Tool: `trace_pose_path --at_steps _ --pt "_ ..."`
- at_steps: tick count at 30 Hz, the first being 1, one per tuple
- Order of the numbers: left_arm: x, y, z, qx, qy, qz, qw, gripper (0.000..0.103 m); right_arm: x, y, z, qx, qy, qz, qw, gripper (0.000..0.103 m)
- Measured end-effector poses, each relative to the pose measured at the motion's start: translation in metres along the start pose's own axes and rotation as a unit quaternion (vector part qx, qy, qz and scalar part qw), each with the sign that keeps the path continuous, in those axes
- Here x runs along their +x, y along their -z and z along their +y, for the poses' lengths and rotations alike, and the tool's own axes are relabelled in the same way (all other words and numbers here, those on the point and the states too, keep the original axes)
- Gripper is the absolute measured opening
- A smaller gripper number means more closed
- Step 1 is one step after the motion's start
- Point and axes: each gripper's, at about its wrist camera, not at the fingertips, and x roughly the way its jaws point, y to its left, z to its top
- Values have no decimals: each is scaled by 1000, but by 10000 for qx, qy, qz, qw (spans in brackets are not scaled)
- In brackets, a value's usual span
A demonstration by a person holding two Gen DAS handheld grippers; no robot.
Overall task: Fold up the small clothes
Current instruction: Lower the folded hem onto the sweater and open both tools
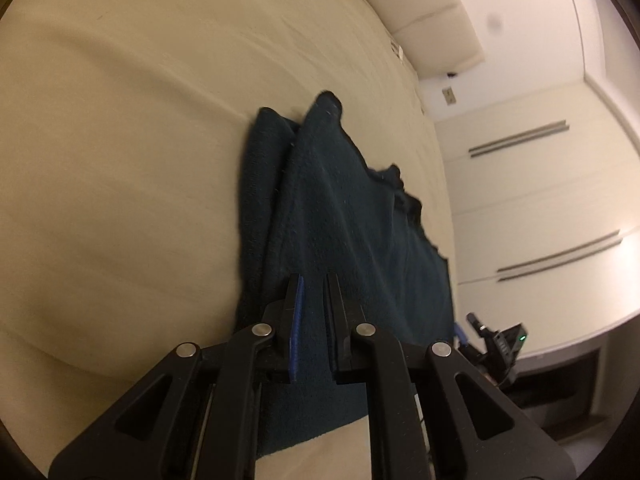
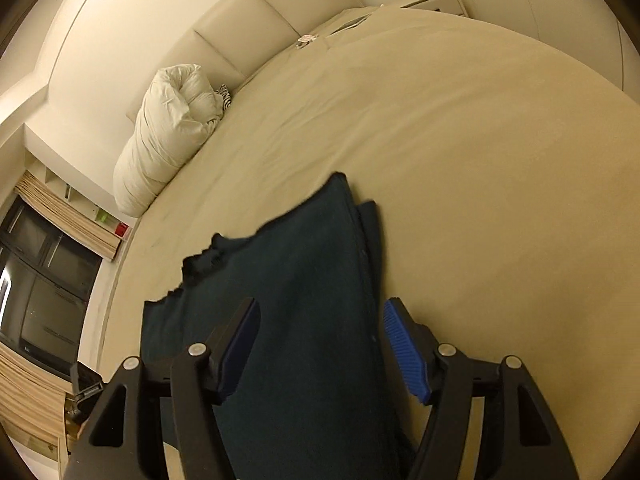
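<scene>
bed [image 2: 480, 140]: bears all | garment [image 2: 304, 300]: dark, partly folded lengthwise on the sheet | left gripper [image 1: 313, 280]: jaws nearly together, cloth between, looks pinched | right gripper [image 2: 320, 312]: jaws apart over garment | step: fold laid, releasing | next: left lets go, regrip for cross fold

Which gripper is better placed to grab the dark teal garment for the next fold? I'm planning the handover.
Probably right: the right gripper has jaws open astride the dark teal garment on the bed sheet. The left gripper is nearly shut.
</scene>
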Motion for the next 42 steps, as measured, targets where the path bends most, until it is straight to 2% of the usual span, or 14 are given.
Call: trace_pose_path --at_steps 2,6,10,14,19,21,23,25,30,32,35,39,41,42 --pt "7 -9 -5 71 -133 -15 9999 9 -3 6 -5 77 -19 -38 10000 67" --pt "3 -22 -2 26 -149 -171 9997 9 -10 14 -14 195 -67 -95 9997 67" --pt "21 -33 7 131 -158 81 9998 9 -12 14 -21 349 -226 -128 9991 67" --pt "28 -18 4 344 -111 105 9993 9 -14 15 -31 547 -240 -209 9980 67" --pt "35 -6 -7 614 -107 305 9976 9 -6 21 -22 198 -164 73 9996 67" --pt "41 -2 -14 746 -197 416 9961 9 -4 22 -17 68 -145 118 9998 63" --pt "49 3 -19 841 -240 474 9950 3 -1 23 -13 -8 -118 190 9998 51" --pt "50 6 -19 854 -217 464 9950 0 2 24 -10 -93 -17 235 9997 49" --pt "35 11 -7 739 -116 335 9966 0 2 28 -5 -232 110 266 9993 39" --pt "29 13 -3 701 -87 297 9971 0 1 28 -6 -227 155 256 9993 28" --pt "22 16 4 607 -44 236 9979 0 1 28 -6 -234 232 231 9992 22" --pt "7 16 10 446 100 11 9990 0 0 28 -7 -235 238 240 9992 23" --pt "-5 14 12 435 305 -82 9986 1 -1 27 -6 -215 184 256 9993 25" --pt "-10 13 11 507 329 -108 9981 7 -2 27 -8 -181 136 247 9994 32"
